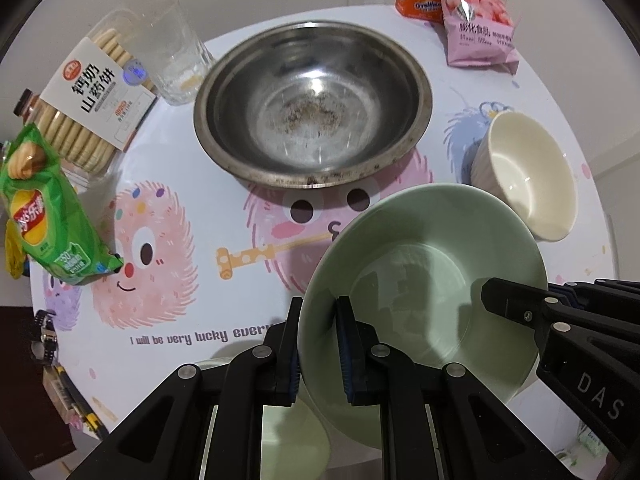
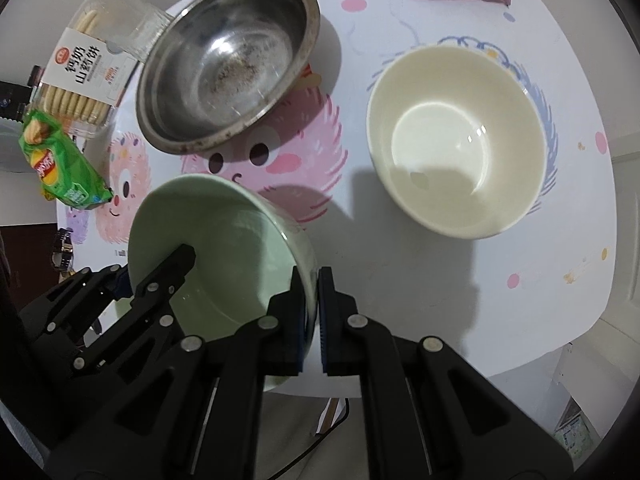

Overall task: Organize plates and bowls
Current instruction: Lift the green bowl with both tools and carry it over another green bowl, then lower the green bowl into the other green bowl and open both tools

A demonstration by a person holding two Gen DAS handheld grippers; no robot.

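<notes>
A pale green bowl (image 1: pixel 420 280) (image 2: pixel 224 240) hangs a little above the round table, held by both grippers on opposite sides. My left gripper (image 1: pixel 320 312) (image 2: pixel 146 274) is shut on its left rim, one finger inside the bowl and one outside. My right gripper (image 2: pixel 312 280) (image 1: pixel 548 292) is shut on the right rim in the same way. A large steel bowl (image 1: pixel 312 108) (image 2: pixel 228 64) with dark specks in its bottom stands beyond the green one. To the right of the green bowl sits a white bowl (image 1: pixel 528 172) (image 2: pixel 456 140), upright and empty.
A biscuit box (image 1: pixel 92 96), a clear glass (image 1: pixel 176 56) and a green crisp bag (image 1: pixel 44 208) line the table's left side. A pink snack bag (image 1: pixel 476 16) and an orange box (image 1: pixel 418 0) lie at the far edge. The cartoon-print tablecloth (image 1: pixel 180 248) covers the table.
</notes>
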